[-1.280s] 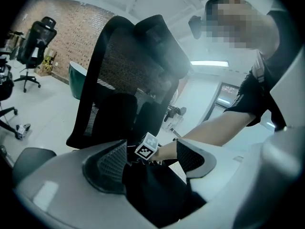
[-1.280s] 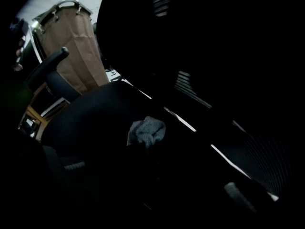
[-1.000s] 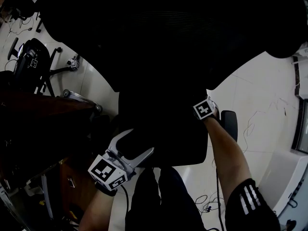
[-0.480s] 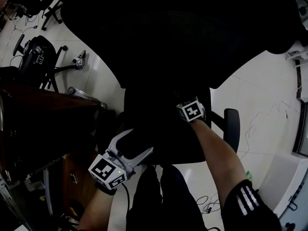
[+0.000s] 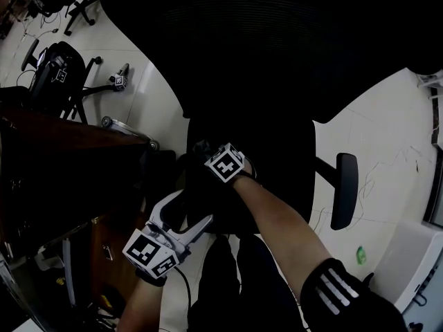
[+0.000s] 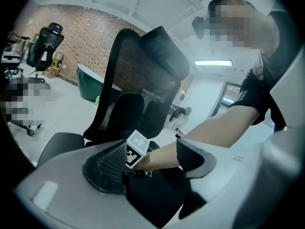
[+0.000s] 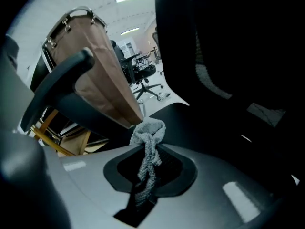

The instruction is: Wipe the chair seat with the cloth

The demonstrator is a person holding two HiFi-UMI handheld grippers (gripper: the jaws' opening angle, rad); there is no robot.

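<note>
The right gripper (image 7: 148,168) has its fingers clenched on a grey cloth (image 7: 148,144). One strip of the cloth runs between the pads, and the rest makes a small bunch just beyond the fingertips, low over the black chair seat (image 7: 209,123). I cannot tell if the bunch touches the seat. A dark armrest (image 7: 57,87) stands further out, past the fingertips.

The left gripper (image 6: 152,163) has its fingers released, wide apart, and it grips nothing. Between them appear the right forearm (image 6: 209,130) and the right gripper's marker cube (image 6: 137,147), apart from both pads.
</note>
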